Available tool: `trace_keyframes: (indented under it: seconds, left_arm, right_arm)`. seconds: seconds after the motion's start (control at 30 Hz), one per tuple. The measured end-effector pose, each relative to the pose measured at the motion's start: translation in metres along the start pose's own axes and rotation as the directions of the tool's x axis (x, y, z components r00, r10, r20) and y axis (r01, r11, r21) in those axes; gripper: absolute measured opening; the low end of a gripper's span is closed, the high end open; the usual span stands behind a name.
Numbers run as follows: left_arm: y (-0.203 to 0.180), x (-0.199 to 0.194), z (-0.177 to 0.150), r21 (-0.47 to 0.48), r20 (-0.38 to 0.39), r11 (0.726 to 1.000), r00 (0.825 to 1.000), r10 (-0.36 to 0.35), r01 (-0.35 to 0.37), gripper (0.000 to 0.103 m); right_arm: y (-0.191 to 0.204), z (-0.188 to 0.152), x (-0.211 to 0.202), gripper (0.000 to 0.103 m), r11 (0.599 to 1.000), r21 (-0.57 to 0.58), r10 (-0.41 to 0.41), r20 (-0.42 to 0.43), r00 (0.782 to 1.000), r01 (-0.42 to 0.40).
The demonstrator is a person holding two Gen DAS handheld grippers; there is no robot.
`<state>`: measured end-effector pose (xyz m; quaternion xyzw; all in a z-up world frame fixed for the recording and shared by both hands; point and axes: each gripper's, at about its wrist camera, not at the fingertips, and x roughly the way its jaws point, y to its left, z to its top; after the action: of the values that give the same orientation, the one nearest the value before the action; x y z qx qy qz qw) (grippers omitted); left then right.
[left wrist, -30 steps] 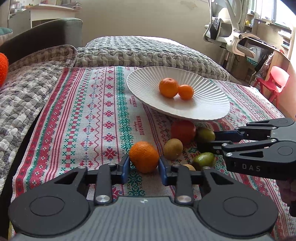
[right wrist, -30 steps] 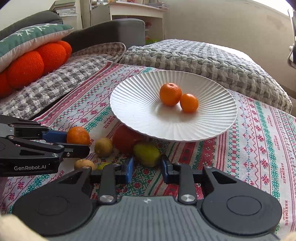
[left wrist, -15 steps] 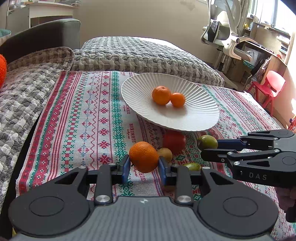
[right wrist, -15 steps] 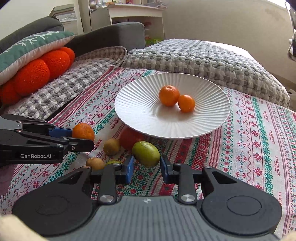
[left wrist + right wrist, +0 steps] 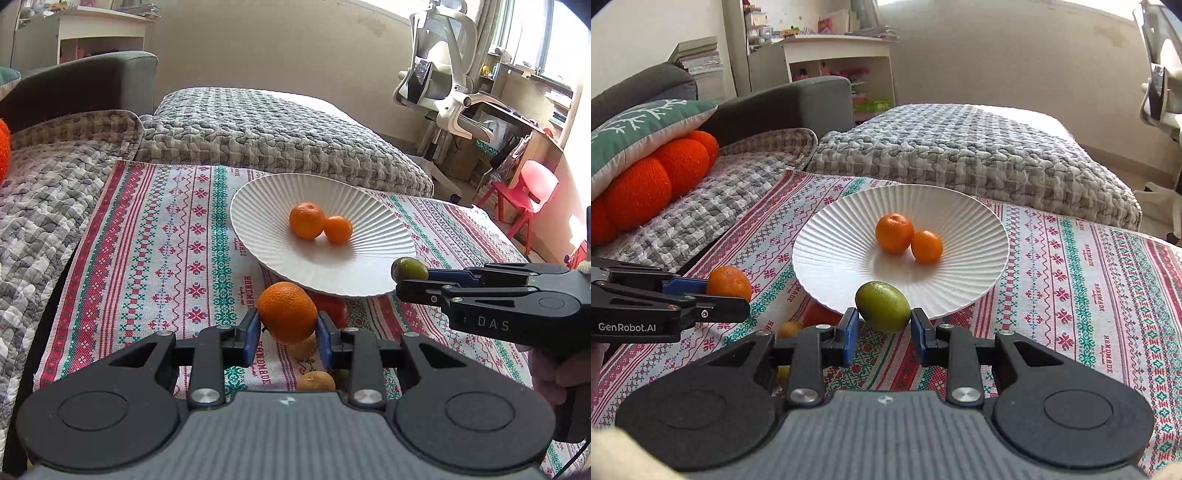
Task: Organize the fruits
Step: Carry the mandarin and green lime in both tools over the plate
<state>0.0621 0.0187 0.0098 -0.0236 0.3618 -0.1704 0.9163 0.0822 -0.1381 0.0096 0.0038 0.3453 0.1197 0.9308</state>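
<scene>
Orange (image 5: 287, 312) sits clamped between the blue pads of the left gripper (image 5: 286, 334), lifted clear of the cloth (image 5: 147, 258). Beside it the right gripper (image 5: 885, 328) is closed on a green fruit (image 5: 882, 306), also off the cloth. The plate (image 5: 258, 195), already holding two oranges, lies just ahead of both tools. A red fruit (image 5: 332, 306) and a kiwi (image 5: 317, 381) lie under the left tool's tips. This looks like the carry step. Next, each tool needs to travel forward over the rim, come low above a bare patch of plate, then open gently so nothing rolls off.
</scene>
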Motion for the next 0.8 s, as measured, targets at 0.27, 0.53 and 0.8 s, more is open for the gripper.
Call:
trace_keyframes:
  seconds: [0.27, 0.53, 0.8]
  left_arm:
    - [-0.01, 0.008, 0.02, -0.01, 0.023, 0.999, 0.999, -0.032, 0.032, 0.021]
    - [-0.018, 0.029, 0.03, 0.035, -0.004, 0.999, 0.999, -0.032, 0.032, 0.021]
    - [-0.021, 0.06, 0.04, 0.073, -0.024, 0.997, 0.999, -0.039, 0.04, 0.021]
  right_arm:
    - [-0.013, 0.013, 0.018, 0.027, 0.999, 0.032, -0.031, -0.016, 0.999, 0.031]
    - [-0.022, 0.018, 0.027, 0.027, 0.998, 0.051, -0.031, -0.017, 0.999, 0.032]
    - [-0.029, 0.027, 0.044, 0.027, 1.0, 0.031, 0.0, -0.03, 1.0, 0.001]
